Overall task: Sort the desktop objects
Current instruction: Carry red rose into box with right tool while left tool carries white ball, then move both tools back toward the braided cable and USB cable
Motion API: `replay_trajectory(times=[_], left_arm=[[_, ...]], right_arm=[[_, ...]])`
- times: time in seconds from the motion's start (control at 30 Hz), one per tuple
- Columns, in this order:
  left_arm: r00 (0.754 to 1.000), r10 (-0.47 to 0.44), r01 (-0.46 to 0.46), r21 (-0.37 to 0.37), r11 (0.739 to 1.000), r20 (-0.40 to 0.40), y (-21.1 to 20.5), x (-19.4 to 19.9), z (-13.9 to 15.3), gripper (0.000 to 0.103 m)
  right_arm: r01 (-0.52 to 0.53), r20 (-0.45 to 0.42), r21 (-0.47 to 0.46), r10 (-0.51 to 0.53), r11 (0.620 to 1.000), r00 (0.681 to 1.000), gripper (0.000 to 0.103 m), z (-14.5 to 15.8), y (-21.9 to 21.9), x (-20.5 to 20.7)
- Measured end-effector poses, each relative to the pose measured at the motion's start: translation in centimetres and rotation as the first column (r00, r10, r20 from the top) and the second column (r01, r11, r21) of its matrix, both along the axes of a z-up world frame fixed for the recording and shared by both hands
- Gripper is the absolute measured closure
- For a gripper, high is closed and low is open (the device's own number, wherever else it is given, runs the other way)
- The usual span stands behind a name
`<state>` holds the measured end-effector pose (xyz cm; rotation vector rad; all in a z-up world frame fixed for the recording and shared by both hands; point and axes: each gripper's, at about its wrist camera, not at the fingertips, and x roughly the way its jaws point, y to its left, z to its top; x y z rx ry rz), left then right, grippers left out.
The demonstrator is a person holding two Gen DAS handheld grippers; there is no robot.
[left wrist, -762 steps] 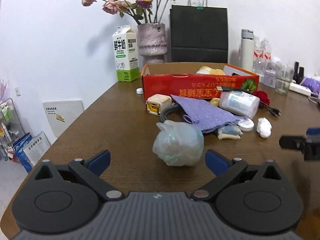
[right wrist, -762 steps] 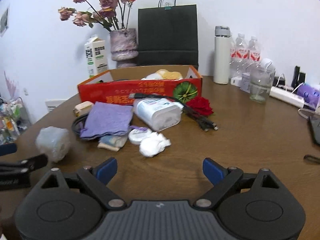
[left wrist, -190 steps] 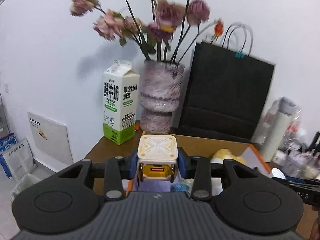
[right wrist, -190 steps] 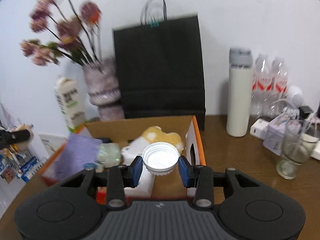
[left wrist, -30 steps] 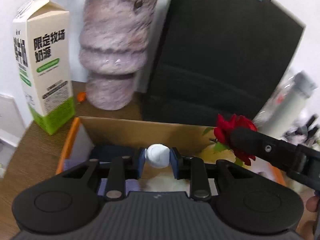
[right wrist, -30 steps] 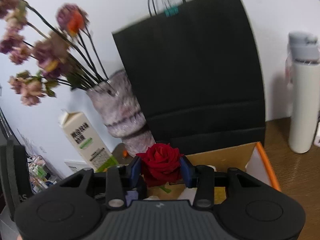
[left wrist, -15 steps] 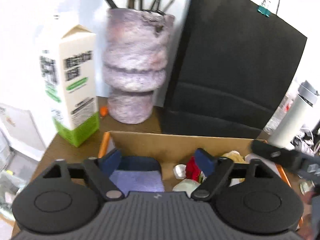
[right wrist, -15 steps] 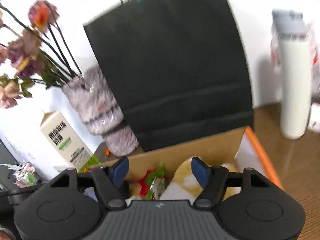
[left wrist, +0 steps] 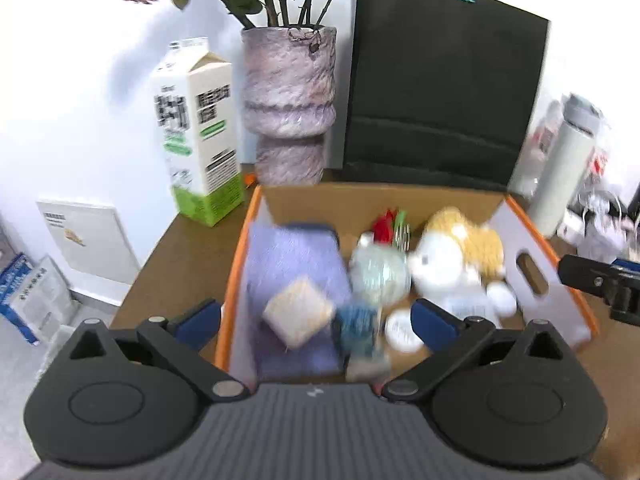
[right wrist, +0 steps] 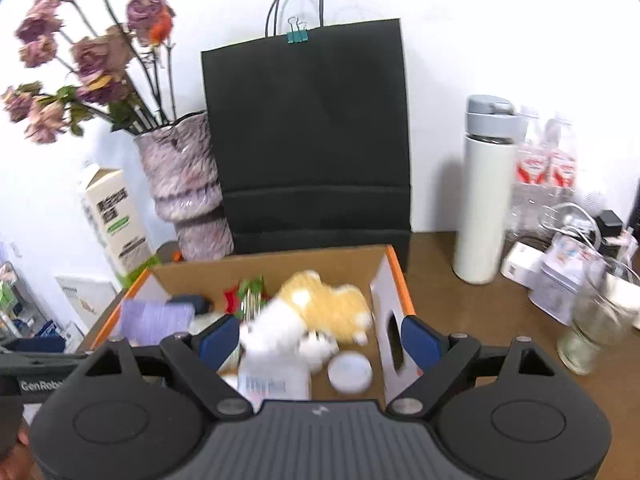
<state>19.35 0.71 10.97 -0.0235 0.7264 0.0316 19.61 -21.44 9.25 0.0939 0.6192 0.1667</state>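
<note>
Both the left gripper and right gripper gape wide, empty, above the cardboard box; the red rose and white wad they held a second ago now lie inside, ahead of the fingers.

A brown wooden table stands against a white wall.

The cardboard box has orange edges and brown walls. Inside it lie a lilac cloth, a red rose and a yellow-and-white plush toy. Far behind stands a black paper bag.
</note>
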Motion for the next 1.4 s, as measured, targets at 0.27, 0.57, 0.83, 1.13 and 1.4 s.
replay_trajectory(times=[0.27,0.57,0.83,1.13,1.4], left_arm=[[0.997,0.07,-0.071,0.036,0.997,0.044,-0.5,-11.4,-4.3,0.0],[0.989,-0.088,0.085,0.029,0.996,0.121,-2.2,-21.2,-8.0,0.0],[0.991,-0.077,0.076,0.015,0.997,0.111,-1.5,-26.1,-9.2,0.0],[0.991,-0.117,0.117,-0.009,0.993,0.061,-1.7,-26.5,-10.3,0.0],[0.967,-0.196,0.174,0.137,0.975,0.165,-0.5,-22.5,-6.7,0.015]], right_arm=[[-0.014,0.004,-0.027,0.014,1.0,1.0,0.012,-3.9,-1.3,-10.5],[0.024,0.02,-0.165,-0.021,0.986,1.0,0.012,-9.2,-0.3,-20.4],[-0.064,0.044,-0.107,0.069,0.992,0.997,0.011,-10.5,-1.1,-26.4],[-0.069,0.01,0.013,0.069,0.997,0.998,0.011,-11.1,-2.9,-27.0],[-0.095,0.028,0.013,0.095,0.995,0.995,0.014,-9.3,-3.7,-24.2]])
